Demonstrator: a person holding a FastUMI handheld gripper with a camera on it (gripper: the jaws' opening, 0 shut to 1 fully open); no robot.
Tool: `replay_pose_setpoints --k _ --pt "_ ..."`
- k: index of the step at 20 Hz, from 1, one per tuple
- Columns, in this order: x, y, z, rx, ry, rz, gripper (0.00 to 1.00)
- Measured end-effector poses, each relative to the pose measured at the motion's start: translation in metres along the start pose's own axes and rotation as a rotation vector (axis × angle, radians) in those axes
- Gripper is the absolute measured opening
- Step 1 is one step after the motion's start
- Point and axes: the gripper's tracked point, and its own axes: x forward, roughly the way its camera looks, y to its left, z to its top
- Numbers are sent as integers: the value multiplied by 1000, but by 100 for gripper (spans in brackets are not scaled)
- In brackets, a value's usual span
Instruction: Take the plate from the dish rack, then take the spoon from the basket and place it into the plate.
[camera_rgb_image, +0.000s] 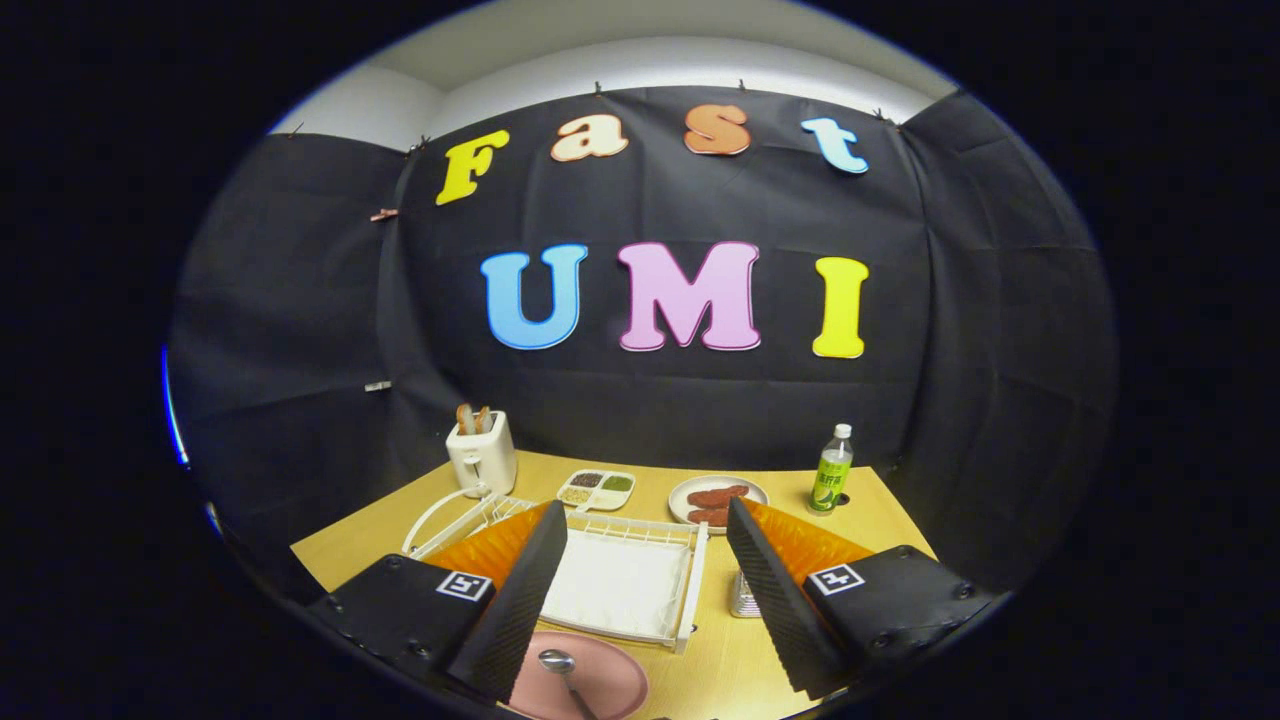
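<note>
With spoon (565, 672) lying in pink plate (580, 680), tool (640, 560) hangs spread.
Nothing gripped; white rack (625, 585) sits between its fingers on worktop (720, 650).

Pink plate (600, 690), silver spoon (560, 664), white dish rack (640, 585), white toaster (482, 455), green-labelled bottle (831, 472), tan table (720, 655).

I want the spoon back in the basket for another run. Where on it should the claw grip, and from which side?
Grip the handle of the spoon, not the bowl. It lies flat in the pink plate, bowl toward the dish rack, handle running back toward the claw, whose fingers are open. Coming from above, fingers either side of the thin handle, probably suits best.
</note>
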Motion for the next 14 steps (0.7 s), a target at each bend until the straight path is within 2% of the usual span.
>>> replay_pose_setpoints --k 7,14 --pt "-16 -37 22 10 -35 -111 98" --pt "-6 -34 38 20 -44 -94 98"
